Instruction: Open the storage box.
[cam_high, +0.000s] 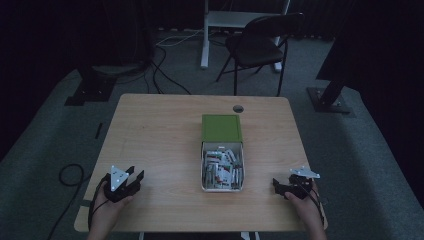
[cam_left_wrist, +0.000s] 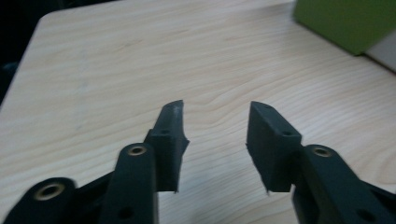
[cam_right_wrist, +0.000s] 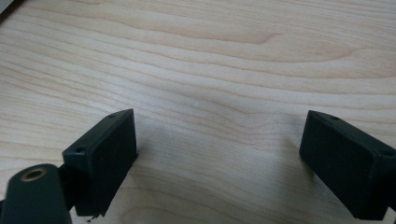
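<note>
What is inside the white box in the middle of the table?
The white box holds many small packets, white with green and red marks, piled loosely. They cover its bottom, so anything beneath them is hidden. A green lid lies just behind it.

I see a dark folding chair (cam_high: 260, 47) standing on the grey carpet beyond the wooden table (cam_high: 160, 135), next to a white desk leg (cam_high: 205, 35). Black cables (cam_high: 160, 70) trail across the floor, and another loops at the left (cam_high: 70, 175).
</note>
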